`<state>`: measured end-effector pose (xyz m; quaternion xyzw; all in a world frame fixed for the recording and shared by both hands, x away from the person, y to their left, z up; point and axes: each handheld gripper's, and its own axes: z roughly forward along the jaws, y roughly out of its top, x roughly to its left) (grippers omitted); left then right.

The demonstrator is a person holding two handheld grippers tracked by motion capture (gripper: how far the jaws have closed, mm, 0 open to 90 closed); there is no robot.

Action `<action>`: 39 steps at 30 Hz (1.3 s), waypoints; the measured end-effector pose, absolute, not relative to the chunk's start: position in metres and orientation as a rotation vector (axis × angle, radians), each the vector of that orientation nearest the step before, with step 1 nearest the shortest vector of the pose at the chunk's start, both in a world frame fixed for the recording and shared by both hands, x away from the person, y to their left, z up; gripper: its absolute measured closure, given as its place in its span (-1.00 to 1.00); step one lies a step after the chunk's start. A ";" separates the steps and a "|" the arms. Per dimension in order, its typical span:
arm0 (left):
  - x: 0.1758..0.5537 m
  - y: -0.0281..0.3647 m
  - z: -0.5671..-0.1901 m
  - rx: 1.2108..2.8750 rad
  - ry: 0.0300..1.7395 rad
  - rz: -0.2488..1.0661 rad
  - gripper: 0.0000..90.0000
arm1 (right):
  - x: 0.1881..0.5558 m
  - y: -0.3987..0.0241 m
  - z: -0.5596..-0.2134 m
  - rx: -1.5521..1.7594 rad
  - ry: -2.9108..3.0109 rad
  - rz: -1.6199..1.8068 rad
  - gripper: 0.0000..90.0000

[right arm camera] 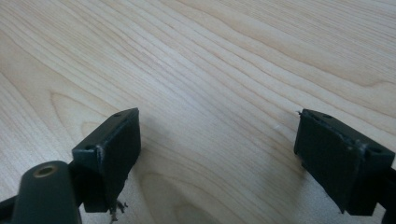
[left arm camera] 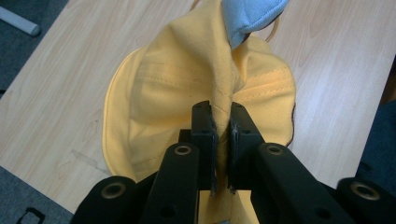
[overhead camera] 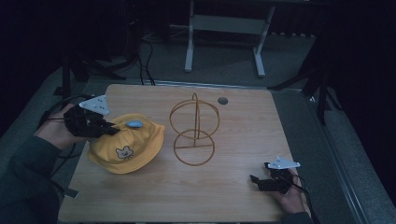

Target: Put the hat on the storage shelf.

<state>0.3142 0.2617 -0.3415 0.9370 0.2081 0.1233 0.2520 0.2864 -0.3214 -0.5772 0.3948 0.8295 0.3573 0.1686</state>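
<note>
While left claw (left arm camera: 223,128) pinches yellow hat (left arm camera: 187,88) near table edge (overhead camera: 74,182), right claw (right arm camera: 219,158) gapes over bare wood

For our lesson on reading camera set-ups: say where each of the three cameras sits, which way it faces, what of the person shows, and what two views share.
High view: above the person's side, facing forward and down on the table; forearms, both hands.
Left gripper view: on the left gripper, looking along jaws pinching the yellow hat.
Right gripper view: on the right gripper, facing bare tabletop between open jaws.
Shared: high and left gripper views both show the hat.
</note>
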 end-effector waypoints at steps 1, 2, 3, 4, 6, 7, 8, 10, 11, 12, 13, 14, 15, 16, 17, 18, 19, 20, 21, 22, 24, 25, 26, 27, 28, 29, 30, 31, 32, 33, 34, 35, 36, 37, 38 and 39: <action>0.314 0.262 -0.342 2.549 0.566 0.335 0.86 | 0.286 -0.321 -0.577 1.123 2.359 1.016 -0.68; 0.314 0.262 -0.341 2.546 0.570 0.338 0.86 | 0.286 -0.321 -0.577 1.123 2.359 1.016 -0.68; 0.315 0.262 -0.340 2.549 0.570 0.338 0.86 | 0.286 -0.321 -0.577 1.123 2.359 1.016 -0.68; 0.315 0.262 -0.339 2.546 0.570 0.342 0.86 | 0.286 -0.321 -0.577 1.123 2.358 1.016 -0.68; 0.316 0.262 -0.337 2.542 0.571 0.342 0.86 | 0.286 -0.321 -0.577 1.123 2.359 1.016 -0.68; 0.316 0.262 -0.336 2.544 0.569 0.343 0.86 | 0.286 -0.321 -0.577 1.123 2.359 1.016 -0.68; 0.317 0.263 -0.335 2.541 0.570 0.343 0.86 | 0.286 -0.321 -0.577 1.123 2.359 1.016 -0.68; 0.317 0.263 -0.334 2.539 0.567 0.342 0.86 | 0.286 -0.321 -0.577 1.123 2.359 1.016 -0.68; 0.318 0.263 -0.332 2.536 0.567 0.348 0.86 | 0.286 -0.321 -0.577 1.123 2.359 1.016 -0.68; 0.318 0.263 -0.332 2.536 0.565 0.353 0.86 | 0.286 -0.321 -0.577 1.123 2.359 1.016 -0.68; 0.319 0.263 -0.331 2.534 0.565 0.357 0.86 | 0.286 -0.321 -0.577 1.123 2.359 1.016 -0.68; 0.319 0.262 -0.330 2.530 0.562 0.359 0.86 | 0.286 -0.321 -0.577 1.123 2.359 1.016 -0.68; 0.319 0.262 -0.328 2.524 0.563 0.361 0.86 | 0.286 -0.321 -0.577 1.123 2.359 1.016 -0.68; 0.320 0.262 -0.327 2.523 0.563 0.364 0.86 | 0.286 -0.321 -0.577 1.123 2.359 1.016 -0.68; 0.320 0.262 -0.327 2.523 0.563 0.364 0.86 | 0.286 -0.321 -0.577 1.123 2.359 1.016 -0.68; 0.320 0.262 -0.325 2.522 0.561 0.366 0.86 | 0.286 -0.321 -0.577 1.123 2.359 1.016 -0.68; 0.320 0.262 -0.325 2.516 0.562 0.368 0.86 | 0.286 -0.321 -0.577 1.123 2.359 1.016 -0.68; 0.321 0.262 -0.323 2.512 0.558 0.372 0.86 | 0.286 -0.321 -0.577 1.123 2.359 1.016 -0.68; 0.321 0.262 -0.323 2.512 0.558 0.372 0.86 | 0.286 -0.321 -0.577 1.123 2.359 1.016 -0.68; 0.321 0.262 -0.322 2.506 0.560 0.373 0.86 | 0.286 -0.321 -0.577 1.123 2.359 1.016 -0.68; 0.322 0.263 -0.319 2.508 0.558 0.380 0.86 | 0.286 -0.321 -0.577 1.122 2.359 1.016 -0.68; 0.322 0.263 -0.319 2.508 0.558 0.380 0.86 | 0.286 -0.321 -0.577 1.122 2.359 1.016 -0.68; 0.322 0.263 -0.317 2.506 0.558 0.385 0.86 | 0.286 -0.321 -0.577 1.122 2.359 1.017 -0.68; 0.322 0.264 -0.315 2.503 0.560 0.392 0.86 | 0.286 -0.321 -0.577 1.122 2.359 1.017 -0.68; 0.322 0.264 -0.315 2.503 0.560 0.392 0.86 | 0.286 -0.321 -0.577 1.122 2.359 1.017 -0.68; 0.322 0.264 -0.314 2.501 0.561 0.393 0.86 | 0.286 -0.321 -0.577 1.122 2.359 1.016 -0.68; 0.322 0.265 -0.312 2.497 0.563 0.398 0.86 | 0.286 -0.321 -0.577 1.122 2.359 1.017 -0.68; 0.322 0.265 -0.311 2.494 0.562 0.399 0.86 | 0.286 -0.321 -0.577 1.122 2.359 1.017 -0.68; 0.323 0.266 -0.310 2.492 0.561 0.403 0.86 | 0.286 -0.321 -0.577 1.122 2.359 1.016 -0.68; 0.323 0.266 -0.309 2.488 0.562 0.404 0.86 | 0.286 -0.321 -0.577 1.122 2.359 1.016 -0.68; 0.323 0.266 -0.309 2.488 0.562 0.404 0.86 | 0.286 -0.321 -0.577 1.122 2.359 1.016 -0.68; 0.323 0.266 -0.307 2.483 0.562 0.409 0.86 | 0.286 -0.321 -0.577 1.122 2.359 1.017 -0.68; 0.323 0.267 -0.306 2.480 0.561 0.411 0.86 | 0.286 -0.321 -0.577 1.122 2.359 1.016 -0.68; 0.323 0.266 -0.305 2.479 0.561 0.415 0.86 | 0.286 -0.321 -0.577 1.122 2.359 1.016 -0.68; 0.324 0.266 -0.304 2.478 0.562 0.415 0.86 | 0.286 -0.321 -0.577 1.122 2.359 1.016 -0.68; 0.324 0.266 -0.303 2.476 0.563 0.416 0.86 | 0.286 -0.321 -0.577 1.122 2.359 1.016 -0.68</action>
